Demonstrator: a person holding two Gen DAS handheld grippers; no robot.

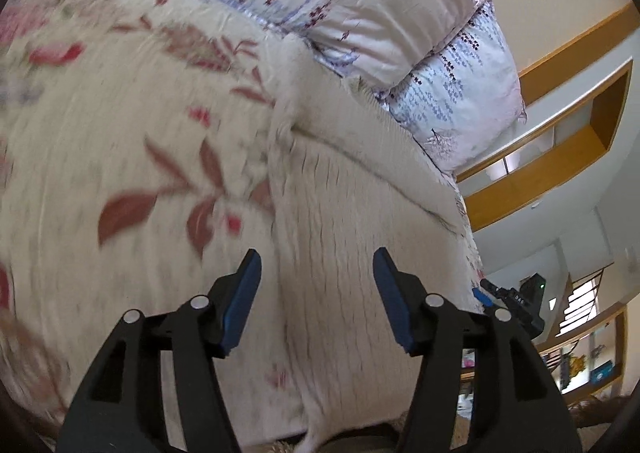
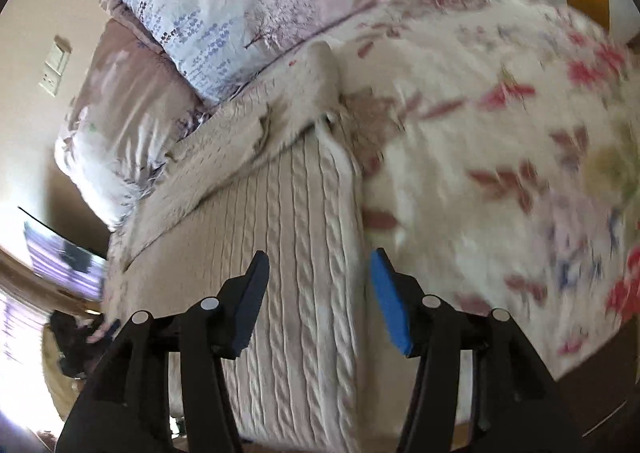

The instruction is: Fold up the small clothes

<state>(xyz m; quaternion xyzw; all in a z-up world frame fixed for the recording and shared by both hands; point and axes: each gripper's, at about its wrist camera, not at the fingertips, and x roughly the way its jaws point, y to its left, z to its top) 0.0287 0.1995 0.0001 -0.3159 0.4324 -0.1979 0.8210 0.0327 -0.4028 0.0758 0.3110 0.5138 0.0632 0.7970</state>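
Cream cable-knit sweater [image 1: 340,213] flat ahead of left gripper [image 1: 318,293] and right gripper [image 2: 316,293]; jaws wide apart, holding nothing.

Floral bedspread [image 1: 120,157]: motion-blurred in both wrist views, print smeared. Cream cable-knit sweater [image 2: 288,253]: lower hem cut off by the frame bottom in both views (far sleeve partly folded out of sight). Shelf contents [image 1: 592,369]: too small to identify. Dark object [image 2: 76,337] at the right view's left edge: blurred, unidentifiable.
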